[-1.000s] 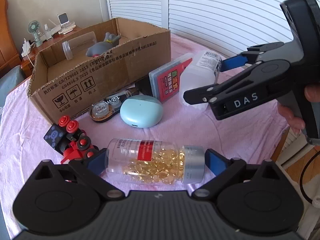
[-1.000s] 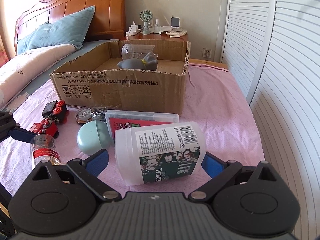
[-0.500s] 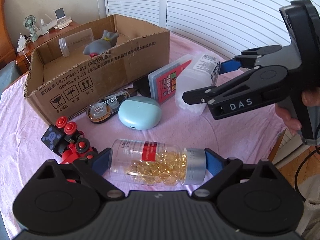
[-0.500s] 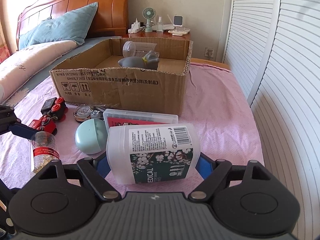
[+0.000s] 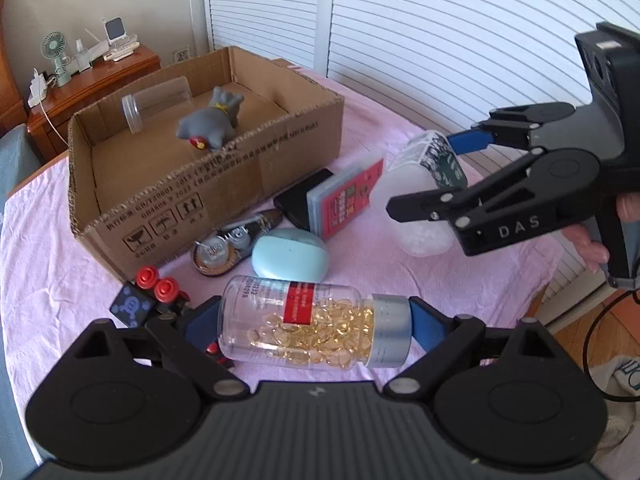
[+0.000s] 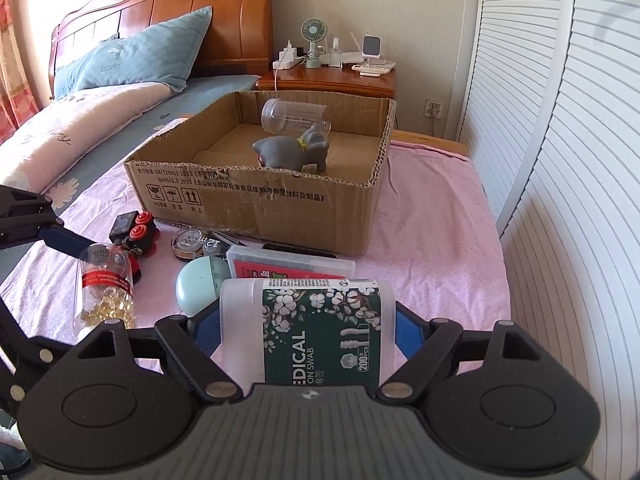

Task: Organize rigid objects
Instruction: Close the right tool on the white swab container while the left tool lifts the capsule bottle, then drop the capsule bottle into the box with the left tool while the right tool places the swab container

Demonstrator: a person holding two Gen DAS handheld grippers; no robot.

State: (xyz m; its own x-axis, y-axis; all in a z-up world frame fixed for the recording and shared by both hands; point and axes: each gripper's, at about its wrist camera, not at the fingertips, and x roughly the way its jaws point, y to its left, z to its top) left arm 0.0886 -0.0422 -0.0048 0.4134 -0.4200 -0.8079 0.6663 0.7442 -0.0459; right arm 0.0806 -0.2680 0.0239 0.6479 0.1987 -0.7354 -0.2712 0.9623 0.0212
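My left gripper is shut on a clear bottle of golden capsules with a silver cap, held lengthwise above the pink cloth; the bottle also shows in the right wrist view. My right gripper is shut on a white cotton swab tub with a dark green label, lifted off the cloth; the tub also shows in the left wrist view. An open cardboard box holds a grey toy animal and a clear jar.
On the pink cloth in front of the box lie a red and black toy, a round tape measure, a pale blue case, a red-labelled flat case and a black item. A nightstand stands behind.
Both grippers closed on their items and lifted them. The swab tub turned upright in the right gripper. The capsule bottle rose off the cloth.
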